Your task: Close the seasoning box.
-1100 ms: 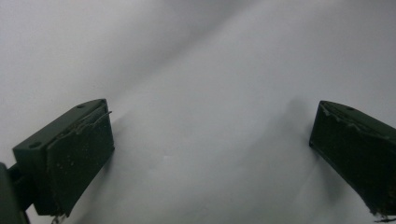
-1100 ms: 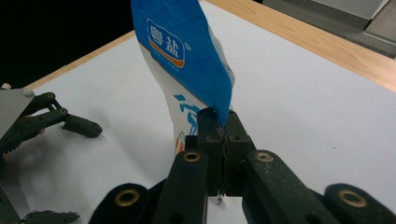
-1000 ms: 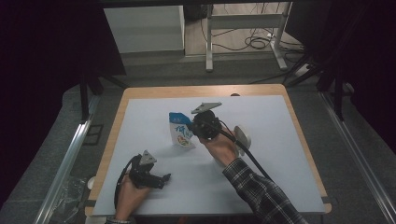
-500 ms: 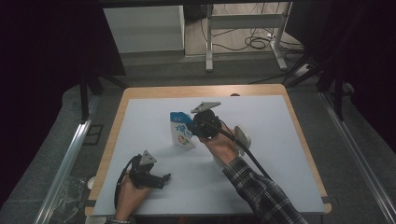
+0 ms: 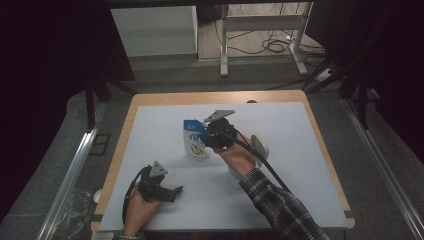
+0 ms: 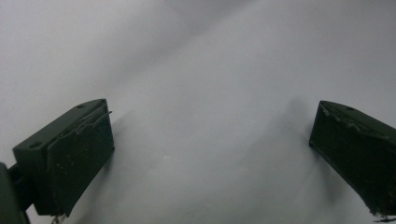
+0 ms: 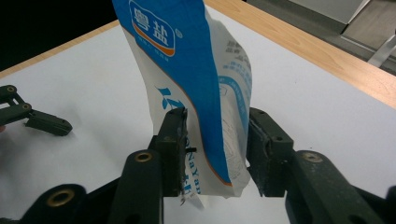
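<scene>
Pouch (image 5: 194,140) apparently nudged left, upright, right claw (image 7: 212,154) clamping

Looks like a lab or recording studio: dark curtains (image 5: 55,60) all round, a wood-edged table (image 5: 215,97) with a white sheet on top, a metal desk frame (image 5: 260,30) behind, cables (image 5: 272,45) loose on the bare floor, white cabinet (image 5: 152,30).
</scene>
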`<state>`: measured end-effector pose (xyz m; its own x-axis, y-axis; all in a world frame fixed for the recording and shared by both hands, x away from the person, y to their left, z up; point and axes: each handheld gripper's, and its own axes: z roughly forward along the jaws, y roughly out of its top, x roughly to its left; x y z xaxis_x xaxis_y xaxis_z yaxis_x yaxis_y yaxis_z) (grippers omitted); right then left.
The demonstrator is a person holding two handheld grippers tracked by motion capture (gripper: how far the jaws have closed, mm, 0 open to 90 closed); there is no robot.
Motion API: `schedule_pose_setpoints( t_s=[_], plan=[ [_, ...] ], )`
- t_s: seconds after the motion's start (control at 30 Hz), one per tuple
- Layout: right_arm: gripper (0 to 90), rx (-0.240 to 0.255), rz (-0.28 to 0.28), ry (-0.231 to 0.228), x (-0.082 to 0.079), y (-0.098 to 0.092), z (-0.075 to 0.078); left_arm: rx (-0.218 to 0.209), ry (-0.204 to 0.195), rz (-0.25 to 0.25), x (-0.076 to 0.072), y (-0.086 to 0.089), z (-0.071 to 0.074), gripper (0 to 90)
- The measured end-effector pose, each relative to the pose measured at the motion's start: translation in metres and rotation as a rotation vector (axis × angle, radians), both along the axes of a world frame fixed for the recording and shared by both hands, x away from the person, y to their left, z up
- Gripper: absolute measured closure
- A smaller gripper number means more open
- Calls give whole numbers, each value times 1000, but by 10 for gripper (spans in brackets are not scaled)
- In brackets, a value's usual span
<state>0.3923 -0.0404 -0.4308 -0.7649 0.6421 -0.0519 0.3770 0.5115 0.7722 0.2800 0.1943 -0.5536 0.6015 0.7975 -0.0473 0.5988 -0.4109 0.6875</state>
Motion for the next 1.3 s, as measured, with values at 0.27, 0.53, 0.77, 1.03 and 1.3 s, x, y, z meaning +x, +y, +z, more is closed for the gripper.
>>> schedule_pose_setpoints(
  t_s=[0.27,0.53,0.77,1.03,1.3],
  plan=[
    [506,6,-9,3,0,-1,1,0,0,0,0,0,0,0],
    [451,5,-9,-6,-3,-2,3,0,0,-1,0,0,0,0],
    [420,-1,-9,-12,-8,-5,6,-2,-1,2,0,0,0,0],
    [422,5,-13,-21,-13,-10,9,-2,-1,2,0,0,0,0],
    [477,31,-2,-38,-24,-18,16,-2,-1,2,0,0,0,0]
  ],
)
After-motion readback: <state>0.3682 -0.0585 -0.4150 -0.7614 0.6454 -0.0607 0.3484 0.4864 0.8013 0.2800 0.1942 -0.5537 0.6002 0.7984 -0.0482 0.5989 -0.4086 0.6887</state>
